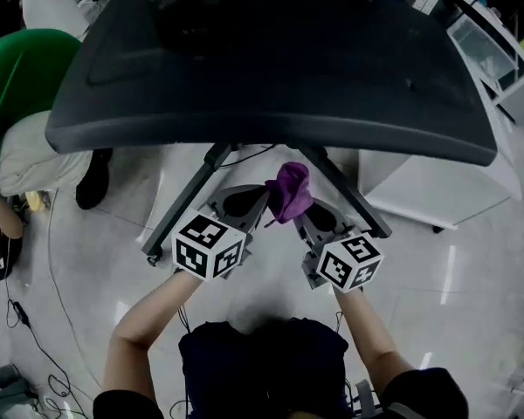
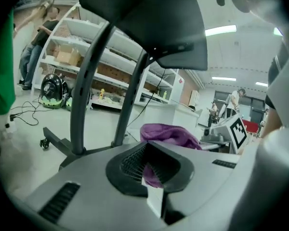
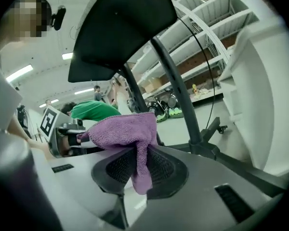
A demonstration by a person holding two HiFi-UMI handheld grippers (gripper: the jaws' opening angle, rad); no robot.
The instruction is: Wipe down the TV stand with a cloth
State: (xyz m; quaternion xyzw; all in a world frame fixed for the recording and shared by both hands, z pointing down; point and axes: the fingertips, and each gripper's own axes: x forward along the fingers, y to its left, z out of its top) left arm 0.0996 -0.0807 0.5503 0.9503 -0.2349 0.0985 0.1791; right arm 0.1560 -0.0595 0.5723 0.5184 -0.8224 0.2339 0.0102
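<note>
1. A pale, glossy floor (image 1: pixel 472 304), with black cables (image 1: pixel 37 343) trailing along its left edge.
2. A white cabinet (image 1: pixel 437 190) stands at the floor's right edge.
3. Long white shelves (image 2: pixel 94 44) carry boxes (image 2: pixel 67 57); a green-and-black bag (image 2: pixel 52 88) sits at their foot.
4. Strip lights (image 2: pixel 220 30) glow on a white ceiling.
5. A person in green (image 1: pixel 13 85) bends at the left.

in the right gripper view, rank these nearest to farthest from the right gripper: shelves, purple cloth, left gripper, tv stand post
1. purple cloth, pinched in the right gripper's jaws.
2. left gripper, just left, holding the cloth's other end.
3. TV stand post, centre right.
4. shelves, far back right.
</note>
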